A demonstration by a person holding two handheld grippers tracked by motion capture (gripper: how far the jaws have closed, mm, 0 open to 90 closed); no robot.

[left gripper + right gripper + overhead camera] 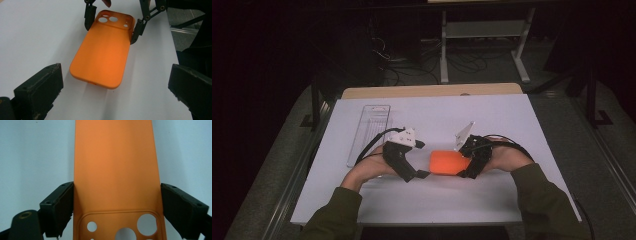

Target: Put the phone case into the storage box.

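Note:
An orange phone case [446,162] lies lengthwise between my two grippers on the white table sheet [437,120]. My right gripper [467,162] is shut on the camera-cutout end, one jaw pressed against each long side [117,207]. In the right gripper view the case [116,165] stretches away from the jaws. My left gripper [422,159] is open at the case's plain end. In the left gripper view its black jaws [115,90] stand wide on either side of the case [105,50] without touching it, and the right gripper [112,22] clamps the far end.
A clear plastic tray [369,132] lies on the left part of the sheet, behind my left hand. The sheet's right edge [172,42] runs close to the case in the left gripper view. Cables and metal table legs [444,50] stand on the dark floor beyond.

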